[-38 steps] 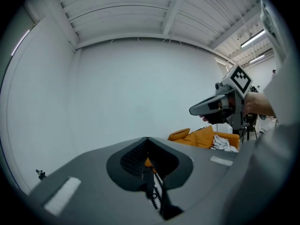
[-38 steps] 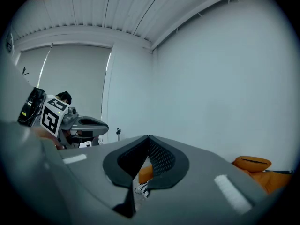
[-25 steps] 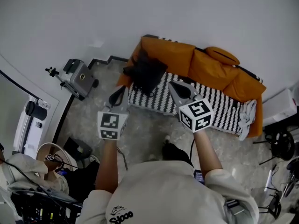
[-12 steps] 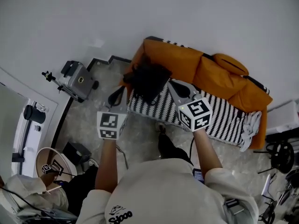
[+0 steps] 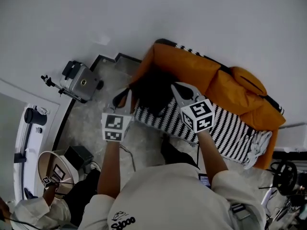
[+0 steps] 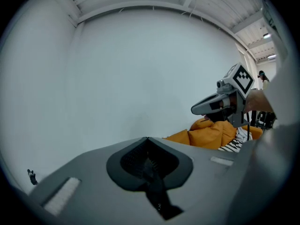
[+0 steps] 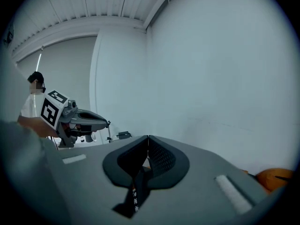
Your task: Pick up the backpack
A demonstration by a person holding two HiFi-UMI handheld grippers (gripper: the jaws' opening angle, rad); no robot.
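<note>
Backpack (image 5: 154, 91), sofa's (image 5: 192, 68) 10 o'clock end — likely soft, light; grab a strap. Left claw (image 5: 125, 92), right claw (image 5: 176, 86) closed, empty.

The sofa (image 5: 230, 128) has a black-and-white striped seat. On it lie a black backpack (image 5: 154, 94) at the left end, orange cushions (image 5: 240, 87) along the back and a pale cloth (image 5: 258, 146) at the right end. A grey case (image 5: 82, 82) stands on the floor (image 5: 91, 123) to its left.

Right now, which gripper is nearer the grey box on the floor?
Left. The left gripper sits beside the grey box; the right gripper is farther off, by the sofa.
</note>
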